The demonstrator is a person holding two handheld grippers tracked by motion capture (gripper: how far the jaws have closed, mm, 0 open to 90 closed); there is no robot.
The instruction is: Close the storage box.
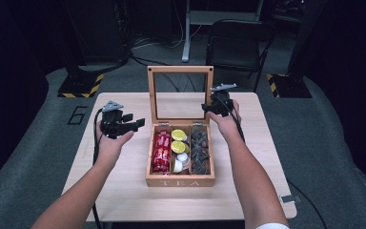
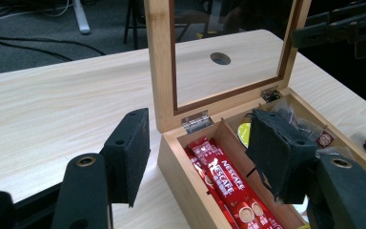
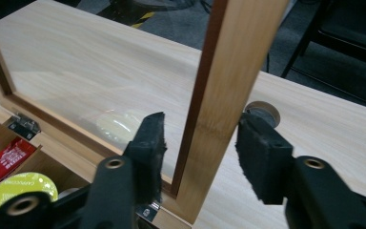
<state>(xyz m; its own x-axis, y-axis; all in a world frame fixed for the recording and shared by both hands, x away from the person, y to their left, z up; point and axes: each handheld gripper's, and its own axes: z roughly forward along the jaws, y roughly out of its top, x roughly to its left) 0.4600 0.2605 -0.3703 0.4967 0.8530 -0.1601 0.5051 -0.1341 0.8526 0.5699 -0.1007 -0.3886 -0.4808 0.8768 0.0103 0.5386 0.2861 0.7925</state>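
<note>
One wooden tea box [image 1: 180, 181], lettered TEA on its front wall, stands near the middle of a pale wooden table [image 1: 124, 191]. Its lid [image 1: 180, 70], a wooden frame with a clear pane, stands upright on two metal hinges at the rear edge. The box has three compartments running front to back: the left one holds red coffee sachets [image 1: 161, 151]; the middle one holds yellow-green and white capsules [image 1: 179, 147]; the right one holds dark wrapped tea bags [image 1: 200, 149]. The right gripper [image 3: 201, 138] is at the right side rail of the lid, one jaw on the pane side and one on the outer side of the rail [image 3: 228, 90]; the outer pad sits against the wood, the inner pad stands just beside it, and whether it presses cannot be told. The left gripper [image 2: 205, 152] is held above the table just left of the box, its jaws partly apart with nothing between them, pointing toward the hinge corner. One round hole [image 2: 220, 58] in the tabletop shows through the pane. A black chair [image 1: 236, 45] stands on the grey floor behind the table.
</note>
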